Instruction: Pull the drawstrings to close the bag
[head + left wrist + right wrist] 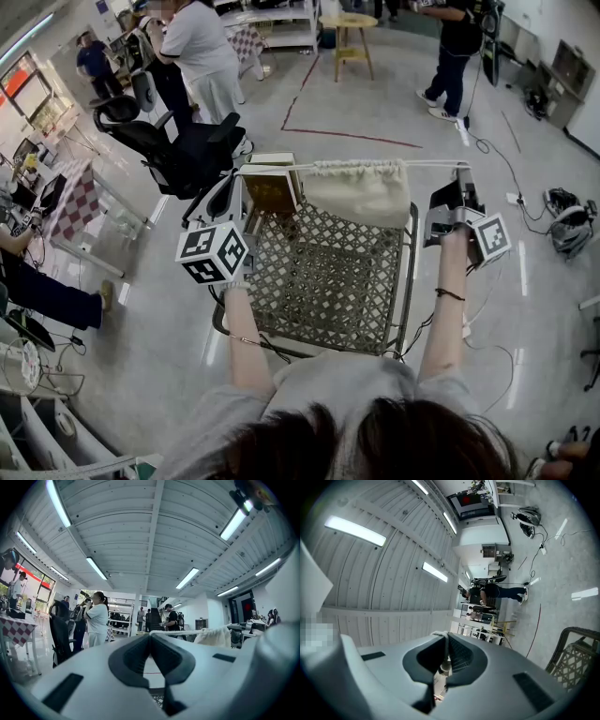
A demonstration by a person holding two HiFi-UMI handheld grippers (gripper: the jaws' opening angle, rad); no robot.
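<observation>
Where the jaws of the left gripper [150, 637] meet, they are clenched on one end of the white drawstring [281, 169], which is seen running off to the right from their tips. The jaws of the right gripper [446, 641] are likewise closed on the drawstring, a short length of it showing between them. Between the two grippers the drawstring is stretched taut and roughly level. The cream bag [361, 192] hangs from it about midway, its mouth gathered. Beneath the bag a lattice chair [319, 281] is seen on the grey floor [375, 94]. Farther off, people [202, 52] are seen standing.
</observation>
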